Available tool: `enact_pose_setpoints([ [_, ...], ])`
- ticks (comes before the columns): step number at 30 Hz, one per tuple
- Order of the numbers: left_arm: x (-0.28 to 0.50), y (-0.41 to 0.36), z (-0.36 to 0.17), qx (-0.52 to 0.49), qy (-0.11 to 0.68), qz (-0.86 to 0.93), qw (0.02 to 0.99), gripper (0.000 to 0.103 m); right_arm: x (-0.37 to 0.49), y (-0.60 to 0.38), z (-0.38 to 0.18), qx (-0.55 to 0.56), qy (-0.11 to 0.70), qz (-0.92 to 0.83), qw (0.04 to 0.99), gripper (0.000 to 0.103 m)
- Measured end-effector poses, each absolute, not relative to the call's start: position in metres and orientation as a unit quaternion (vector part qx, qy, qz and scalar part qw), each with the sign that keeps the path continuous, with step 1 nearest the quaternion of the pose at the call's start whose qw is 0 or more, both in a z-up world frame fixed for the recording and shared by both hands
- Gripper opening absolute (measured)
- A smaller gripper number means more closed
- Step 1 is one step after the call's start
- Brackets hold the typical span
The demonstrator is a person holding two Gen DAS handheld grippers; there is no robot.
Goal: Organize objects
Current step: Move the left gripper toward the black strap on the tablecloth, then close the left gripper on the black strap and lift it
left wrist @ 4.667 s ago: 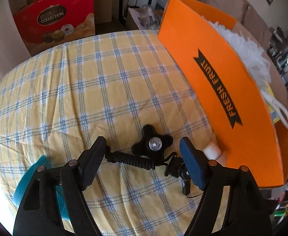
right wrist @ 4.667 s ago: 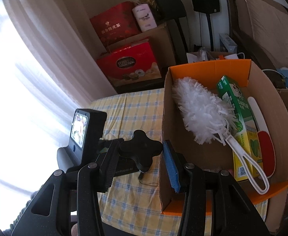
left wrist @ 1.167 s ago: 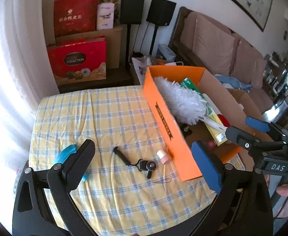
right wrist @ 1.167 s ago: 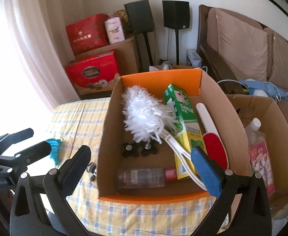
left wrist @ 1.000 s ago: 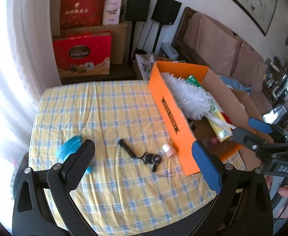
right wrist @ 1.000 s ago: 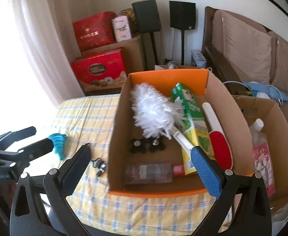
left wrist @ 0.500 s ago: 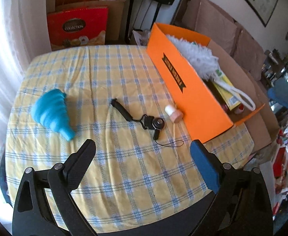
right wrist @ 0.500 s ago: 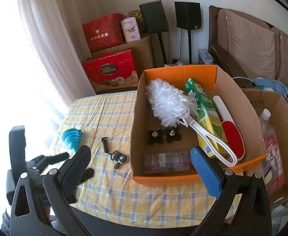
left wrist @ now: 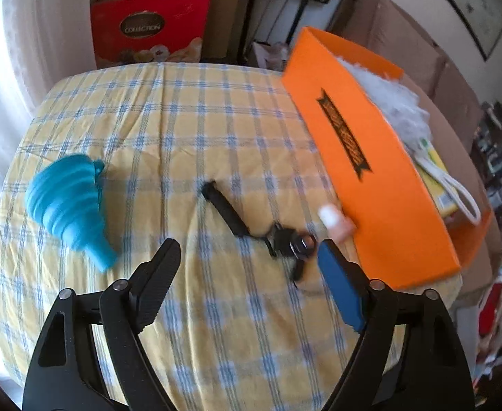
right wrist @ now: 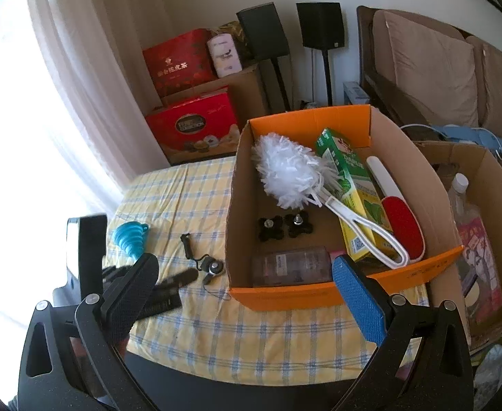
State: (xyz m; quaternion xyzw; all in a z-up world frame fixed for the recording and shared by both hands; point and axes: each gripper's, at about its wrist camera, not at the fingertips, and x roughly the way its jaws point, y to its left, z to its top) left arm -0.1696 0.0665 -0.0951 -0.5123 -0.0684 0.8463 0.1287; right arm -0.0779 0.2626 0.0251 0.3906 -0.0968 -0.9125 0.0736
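While left tongs (left wrist: 247, 267) close empty, strap (left wrist: 228, 210) apparently slants toward box (left wrist: 370, 171); right tongs (right wrist: 244, 281) agape.

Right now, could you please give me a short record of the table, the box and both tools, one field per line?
On cloth: teal funnel, black strap with clip, small pink-capped bottle
Orange box: white duster, green carton, red lint brush, two black knobs, clear bottle
Left tool: open, jaws just been closing, nothing between them, above the strap
Right tool: open, empty
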Motion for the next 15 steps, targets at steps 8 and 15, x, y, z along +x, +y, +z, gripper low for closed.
enact_pose_setpoints([
  [8,-0.207,0.062,-0.111,-0.541,-0.080,0.831,0.100,0.048,-0.083,0.265,0.022,0.395,-0.095,-0.911,0.071,0.103],
  [15,-0.209,0.066,-0.113,-0.525,-0.057,0.844,0.092,0.018,-0.089,0.265,0.021,0.399,-0.092,-0.910,0.069,0.103],
])
